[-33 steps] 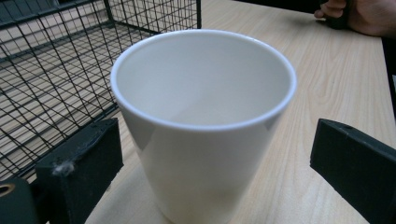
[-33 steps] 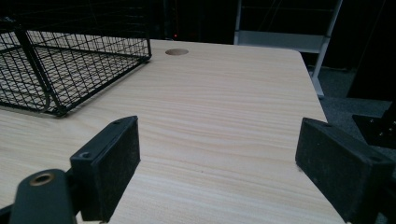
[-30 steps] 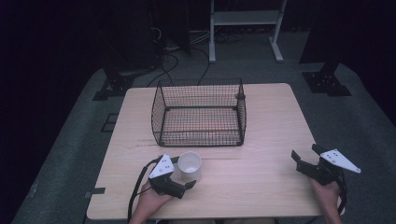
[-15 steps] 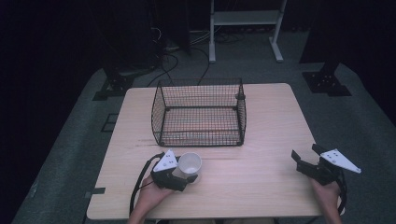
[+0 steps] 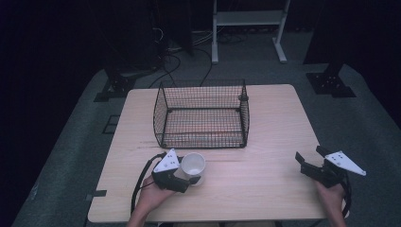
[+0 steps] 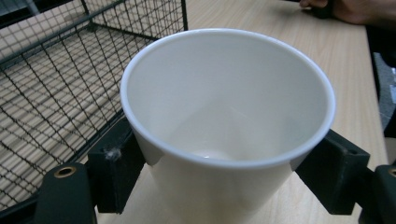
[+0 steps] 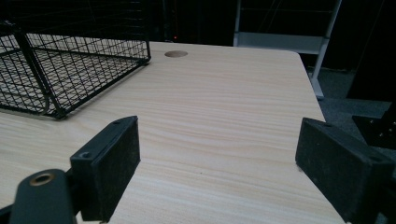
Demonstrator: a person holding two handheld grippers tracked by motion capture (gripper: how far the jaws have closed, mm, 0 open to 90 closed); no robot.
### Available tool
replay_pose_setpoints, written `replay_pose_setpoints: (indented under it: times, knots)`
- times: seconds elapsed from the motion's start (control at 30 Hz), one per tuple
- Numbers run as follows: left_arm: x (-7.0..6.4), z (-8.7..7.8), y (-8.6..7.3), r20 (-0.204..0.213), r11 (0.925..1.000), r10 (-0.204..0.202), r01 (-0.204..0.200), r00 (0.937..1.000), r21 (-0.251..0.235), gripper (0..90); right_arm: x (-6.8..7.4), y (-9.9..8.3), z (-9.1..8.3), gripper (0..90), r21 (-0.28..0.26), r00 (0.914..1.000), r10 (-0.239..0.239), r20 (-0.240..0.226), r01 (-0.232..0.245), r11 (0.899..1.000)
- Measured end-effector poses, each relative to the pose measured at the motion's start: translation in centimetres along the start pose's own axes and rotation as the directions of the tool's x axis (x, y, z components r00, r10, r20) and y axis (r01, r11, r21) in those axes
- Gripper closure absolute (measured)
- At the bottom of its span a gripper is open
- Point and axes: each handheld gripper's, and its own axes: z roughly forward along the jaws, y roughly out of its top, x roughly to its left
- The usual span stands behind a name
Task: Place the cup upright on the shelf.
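My left gripper (image 5: pixel 189 178) clamps a plain white ceramic cup (image 5: pixel 193 165) upright between both jaws, at the near left of the pale wooden table (image 5: pixel 274 123) and just in front of the black wire mesh basket (image 5: pixel 202 113). The basket's near wall stands close beside the cup, with nothing inside it. My right gripper (image 5: pixel 312 162) rests well apart at the near right edge, jaws spread wide and gripping nothing, bare tabletop between them.
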Motion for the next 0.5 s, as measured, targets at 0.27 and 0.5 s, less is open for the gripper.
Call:
replay_pose_setpoints:
  times: [0.27,0.5]
  knots:
    - [1.2,-0.7,2.6,0.052,0.9995,0.032,-0.032,0.9981,0.003,21.5,0.0,0.0,0.0,13.1,-0.004,1.0,0.004,-0.005,-0.004,1.0]
    - [2.2,-1.1,4.0,0.093,0.9993,0.037,-0.037,0.9949,-0.002,21.5,0.0,0.0,0.0,13.1,-0.001,0.9999,0.007,-0.009,-0.007,1.0]
